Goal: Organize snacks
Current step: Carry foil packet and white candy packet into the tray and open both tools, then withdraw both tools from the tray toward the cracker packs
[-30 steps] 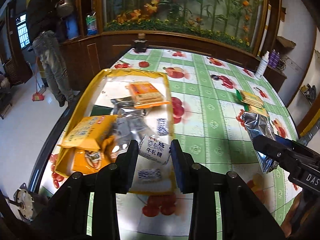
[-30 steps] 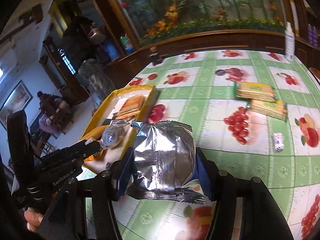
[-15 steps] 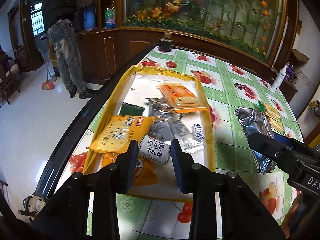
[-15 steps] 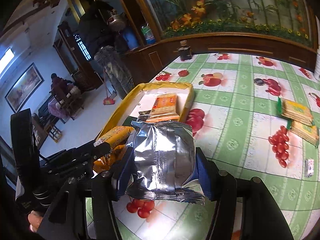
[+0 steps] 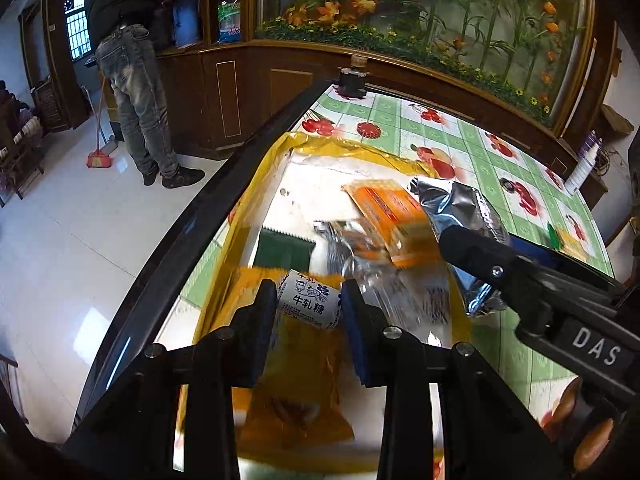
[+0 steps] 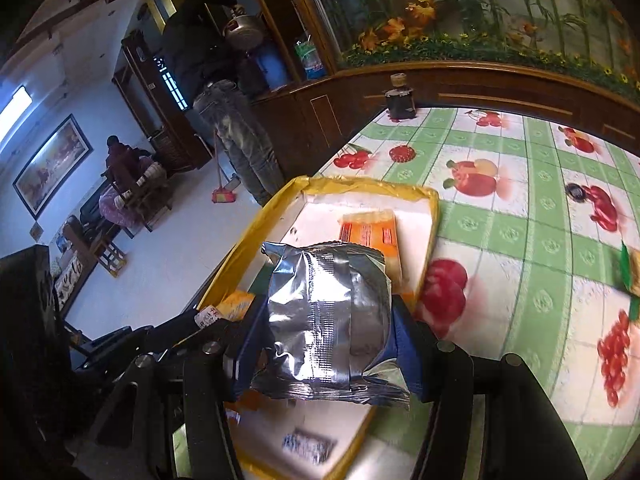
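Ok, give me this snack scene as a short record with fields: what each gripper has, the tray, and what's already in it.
left gripper: shut on white candy roll, above the tray
right gripper: shut on silver foil packet, over the tray
tray: yellow rim, on fruit-print tablecloth
in tray: orange biscuit pack, yellow snack bag, other wrappers

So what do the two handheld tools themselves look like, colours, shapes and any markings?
Both tools are black, angular frames with silver screw heads. The left tool has two flat fingers faced with blue pads. The right tool has matching blue pads; seen from the left camera, its body carries white letters "DAS".
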Demonstrator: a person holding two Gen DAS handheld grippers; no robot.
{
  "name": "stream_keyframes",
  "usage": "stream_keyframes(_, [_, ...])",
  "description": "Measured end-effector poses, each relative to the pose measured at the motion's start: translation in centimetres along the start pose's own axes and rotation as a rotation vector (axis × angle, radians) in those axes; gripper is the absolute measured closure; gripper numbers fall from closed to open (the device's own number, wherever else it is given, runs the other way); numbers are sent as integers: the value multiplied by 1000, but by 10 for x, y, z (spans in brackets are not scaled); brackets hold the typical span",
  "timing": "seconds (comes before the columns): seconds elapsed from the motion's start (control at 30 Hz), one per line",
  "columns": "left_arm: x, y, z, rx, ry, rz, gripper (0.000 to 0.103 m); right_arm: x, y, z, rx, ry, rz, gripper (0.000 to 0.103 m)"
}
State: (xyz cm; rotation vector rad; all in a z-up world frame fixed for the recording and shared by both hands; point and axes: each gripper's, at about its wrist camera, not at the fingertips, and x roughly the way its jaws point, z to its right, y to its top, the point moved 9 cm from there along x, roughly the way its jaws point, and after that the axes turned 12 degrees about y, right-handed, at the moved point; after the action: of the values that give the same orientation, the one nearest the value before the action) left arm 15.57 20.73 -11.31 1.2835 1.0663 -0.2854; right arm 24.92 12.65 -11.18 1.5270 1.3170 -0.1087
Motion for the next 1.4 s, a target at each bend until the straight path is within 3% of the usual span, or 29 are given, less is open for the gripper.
stream_keyframes(0.23, [39,19,0,0,42,-60,72,41,37,21,9,-53,-17,43])
stream_keyframes(0.47, [44,16,1,33,89,-60,70,67,39,33,2,-67,-59,42])
stream_keyframes(0.5, [45,14,0,33,91,-67,67,69,37,33,2,-65,-66,41])
stream_keyframes(0.6, [47,9,-5,12,100,-80,39,72,33,37,16,-63,-67,41])
stream_keyframes(0.7, [42,4,-9,-13,94,-79,38,65,32,39,38,-53,-44,35])
stream_keyframes(0.83, [30,1,-10,-19,121,-54,35,49,30,39,54,-37,-25,30])
stream_keyframes(1.1, [-10,6,-8,-57,100,46,27,-18,11,60,104,-46,52,25])
stream_keyframes(1.4, [-42,4,30,-11,42,87,27,-119,-30,119,154,-186,136,22])
